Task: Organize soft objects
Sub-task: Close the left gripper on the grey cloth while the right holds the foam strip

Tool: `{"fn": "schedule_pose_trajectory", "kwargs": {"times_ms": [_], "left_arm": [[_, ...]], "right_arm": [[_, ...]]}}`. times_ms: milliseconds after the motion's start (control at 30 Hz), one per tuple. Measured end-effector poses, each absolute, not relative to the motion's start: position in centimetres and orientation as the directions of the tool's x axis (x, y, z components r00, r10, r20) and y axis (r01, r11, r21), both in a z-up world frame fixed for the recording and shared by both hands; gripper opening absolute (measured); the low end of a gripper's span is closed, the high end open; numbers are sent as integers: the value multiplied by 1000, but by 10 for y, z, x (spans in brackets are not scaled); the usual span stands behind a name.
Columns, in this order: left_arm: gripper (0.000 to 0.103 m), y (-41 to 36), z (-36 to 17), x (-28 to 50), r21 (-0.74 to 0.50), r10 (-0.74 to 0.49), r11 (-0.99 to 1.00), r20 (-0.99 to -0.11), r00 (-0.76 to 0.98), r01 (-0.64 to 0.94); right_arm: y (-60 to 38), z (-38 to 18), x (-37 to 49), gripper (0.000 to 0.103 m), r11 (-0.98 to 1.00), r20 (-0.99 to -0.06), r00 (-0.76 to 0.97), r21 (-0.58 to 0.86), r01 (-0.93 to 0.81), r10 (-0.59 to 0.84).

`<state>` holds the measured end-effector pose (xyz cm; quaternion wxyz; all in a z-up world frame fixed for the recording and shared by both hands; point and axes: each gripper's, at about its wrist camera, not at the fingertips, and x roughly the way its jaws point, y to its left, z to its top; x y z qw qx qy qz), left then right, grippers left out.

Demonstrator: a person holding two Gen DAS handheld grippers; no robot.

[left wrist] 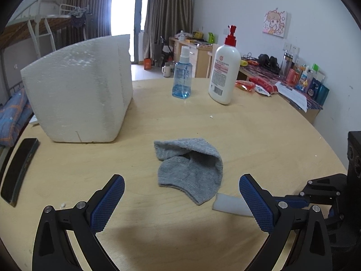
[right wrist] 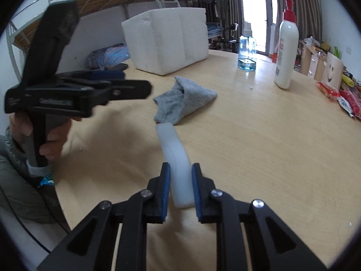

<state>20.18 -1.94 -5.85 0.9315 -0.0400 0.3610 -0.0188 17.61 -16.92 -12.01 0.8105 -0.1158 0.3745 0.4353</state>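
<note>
Two claws: the left claw [left wrist: 181, 199] stood wide open with nothing between its blue pads; the right claw [right wrist: 180, 190] was narrowed around a white bar [right wrist: 178, 169], pads at or just off its sides, contact not clear.
White bar, axis: long axis ran from the right claw's tips up the right wrist view toward the grey cloth [right wrist: 180, 100]; its far end lay just beside the cloth's near edge.
Grey cloth, lie: folded in a loose wedge on the round wooden table [left wrist: 259, 135], at the centre of the left wrist view, its open fold facing the lower left of that frame.
Cloth against left claw: just ahead of the fingertips, between their lines but apart from both pads.
Edges: foam box [left wrist: 79, 94] at upper left, spray bottle [left wrist: 182, 76] and lotion bottle [left wrist: 224, 70] at upper centre, black strip [left wrist: 19, 171] near the left rim.
Open room: bare tabletop to the right of the cloth and behind it.
</note>
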Motion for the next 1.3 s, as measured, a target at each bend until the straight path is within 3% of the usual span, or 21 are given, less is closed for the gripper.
{"fn": "schedule_pose_trajectory", "kwargs": {"times_ms": [300,567,700,767,900,1000,1300], "left_arm": [[100,-28,-66,226,-125,-107,992,-708,698,25],[70,-33,-85,243,-101,-82,995,-773,629,6],[61,-33,-87,242,-76,-58,997,-774,631,-2],[46,-32,-87,243,-61,-42,998,-775,631,-7],[33,-32,-89,244,-45,-35,999,-775,631,0],[15,-32,-89,244,-60,-62,998,-776,628,24],[11,-31,-85,233,-55,-69,998,-766,639,42]], "right_arm": [[-179,-118,175,22,616,-712,358,133,-776,605],[-201,-118,178,22,669,-708,387,162,-726,591],[-204,-119,178,22,679,-709,392,167,-715,587],[-205,-119,179,22,681,-709,392,170,-712,586],[-207,-120,177,22,686,-710,393,172,-707,584],[-207,-121,178,22,690,-712,394,175,-703,581],[-209,-120,176,22,691,-700,401,184,-699,591]]}}
